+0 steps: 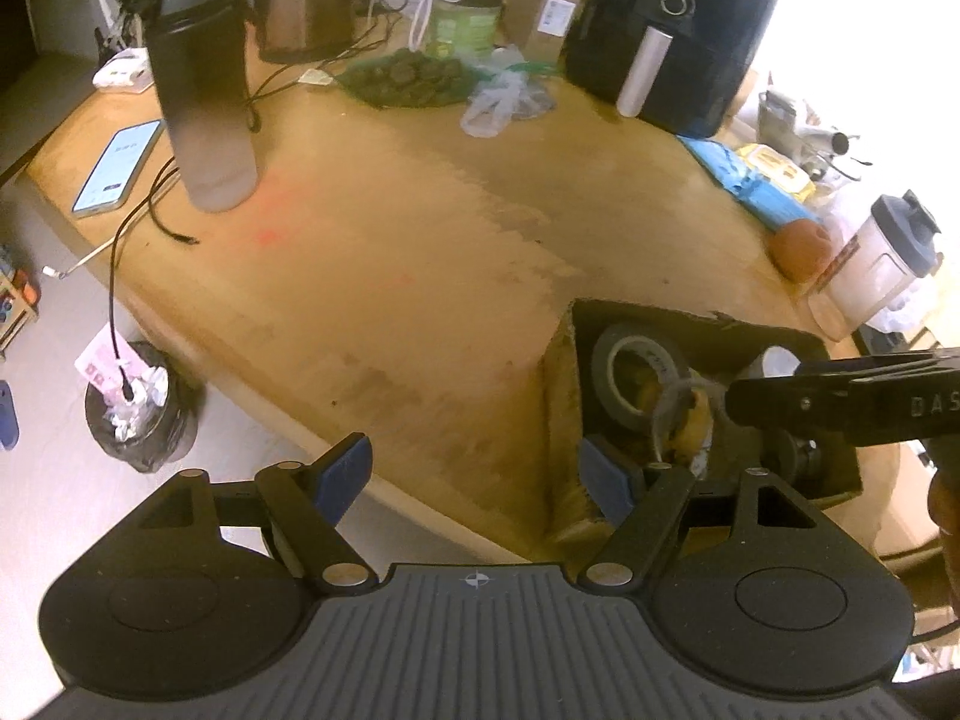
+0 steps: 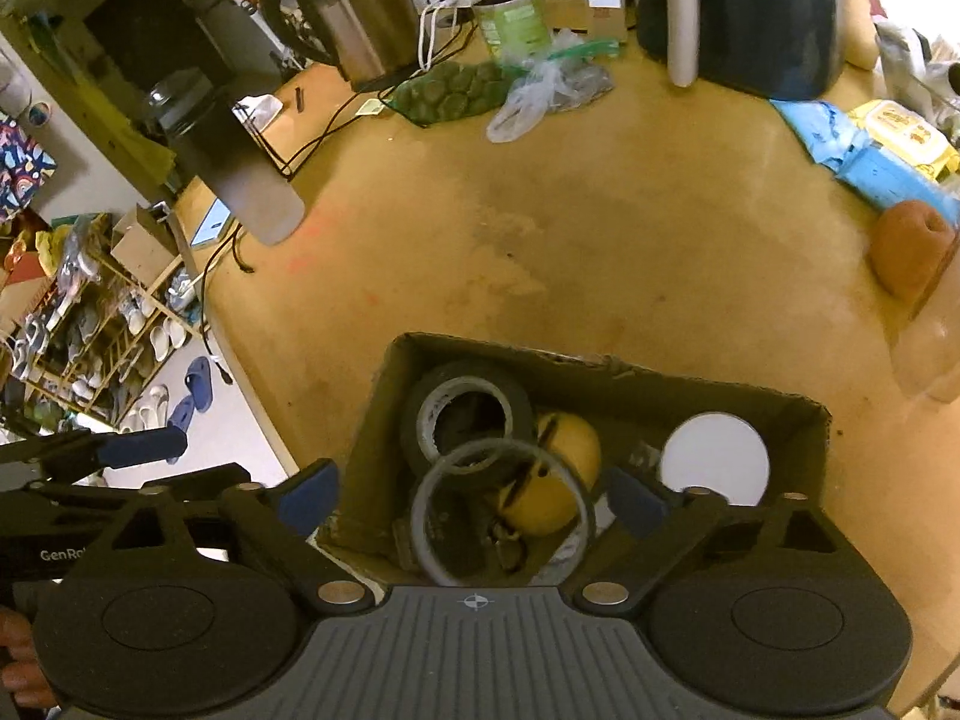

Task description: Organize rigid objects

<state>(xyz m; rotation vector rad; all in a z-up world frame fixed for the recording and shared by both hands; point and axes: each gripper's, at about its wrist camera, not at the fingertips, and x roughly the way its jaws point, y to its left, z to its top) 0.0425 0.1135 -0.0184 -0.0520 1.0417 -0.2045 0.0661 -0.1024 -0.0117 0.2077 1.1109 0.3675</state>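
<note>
Two empty grippers hover at a filled cardboard box near the desk's front edge.

Left wrist view: the left gripper (image 1: pixel 474 477) has its fingers spread, holding nothing, beside the cardboard box (image 1: pixel 561 396), where a dark tape roll (image 1: pixel 630 375) leans. Right wrist view: the right gripper (image 2: pixel 474 498), fingers spread and empty, hangs over the box, which holds a clear tape ring (image 2: pixel 501 510), a yellow ball (image 2: pixel 567 450) and a white lid (image 2: pixel 714 459). The packing step looks nearly done; next comes locating another rigid item on the desk (image 2: pixel 600 228).
</note>
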